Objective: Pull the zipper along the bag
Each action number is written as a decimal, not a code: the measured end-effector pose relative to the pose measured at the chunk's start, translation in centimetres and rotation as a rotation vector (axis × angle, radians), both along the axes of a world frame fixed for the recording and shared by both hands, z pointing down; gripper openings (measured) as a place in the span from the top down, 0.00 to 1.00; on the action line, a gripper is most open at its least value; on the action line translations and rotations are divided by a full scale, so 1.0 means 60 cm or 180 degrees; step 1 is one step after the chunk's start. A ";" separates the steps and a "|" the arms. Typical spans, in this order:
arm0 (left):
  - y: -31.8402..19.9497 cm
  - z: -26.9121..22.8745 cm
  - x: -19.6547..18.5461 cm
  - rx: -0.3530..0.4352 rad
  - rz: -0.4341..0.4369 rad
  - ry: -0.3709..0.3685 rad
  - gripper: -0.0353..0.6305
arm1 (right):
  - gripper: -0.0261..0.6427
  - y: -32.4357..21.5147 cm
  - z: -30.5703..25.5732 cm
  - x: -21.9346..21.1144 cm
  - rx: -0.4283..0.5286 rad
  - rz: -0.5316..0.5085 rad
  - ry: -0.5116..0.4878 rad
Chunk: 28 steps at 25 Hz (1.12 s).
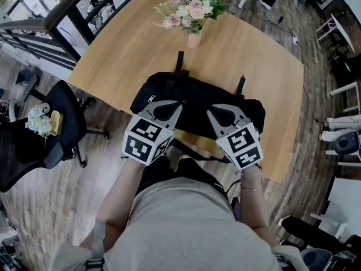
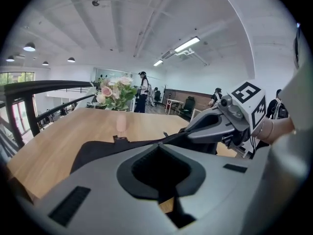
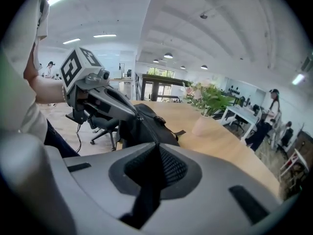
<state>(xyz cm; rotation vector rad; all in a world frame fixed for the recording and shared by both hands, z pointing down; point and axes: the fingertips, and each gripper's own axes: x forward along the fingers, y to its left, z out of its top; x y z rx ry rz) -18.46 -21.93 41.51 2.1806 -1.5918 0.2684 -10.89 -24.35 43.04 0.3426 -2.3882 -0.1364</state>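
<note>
Both clench: our right gripper (image 1: 210, 111) pinches the bag (image 1: 194, 90) fabric at its zipper (image 3: 145, 124). Our left gripper (image 1: 181, 104) is shut, the bag just ahead

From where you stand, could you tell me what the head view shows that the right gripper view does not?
Only the head view shows the marker cube of the right gripper and a pale bunch on the office chair. Only the right gripper view shows ceiling lights, a person standing far off, and its own jaws close together on the bag. Both show the bag, the vase of flowers, the table and the left gripper.
</note>
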 end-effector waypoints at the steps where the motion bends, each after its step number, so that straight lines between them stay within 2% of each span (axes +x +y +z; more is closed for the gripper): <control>1: 0.004 0.001 -0.011 -0.0004 -0.0047 -0.0007 0.92 | 0.91 -0.002 -0.001 0.001 0.0003 0.0030 -0.0027; 8: 0.028 0.009 -0.068 -0.0045 -0.0246 -0.0144 0.92 | 0.91 -0.003 0.000 0.002 -0.0016 0.0251 -0.0153; 15: 0.052 0.011 -0.114 -0.0064 -0.0424 -0.0178 0.92 | 0.91 -0.003 -0.001 0.011 -0.0076 0.0467 -0.0263; 28: 0.062 0.024 -0.116 -0.0107 -0.0451 -0.0176 0.92 | 0.88 0.008 0.001 0.012 -0.0101 0.0511 -0.0297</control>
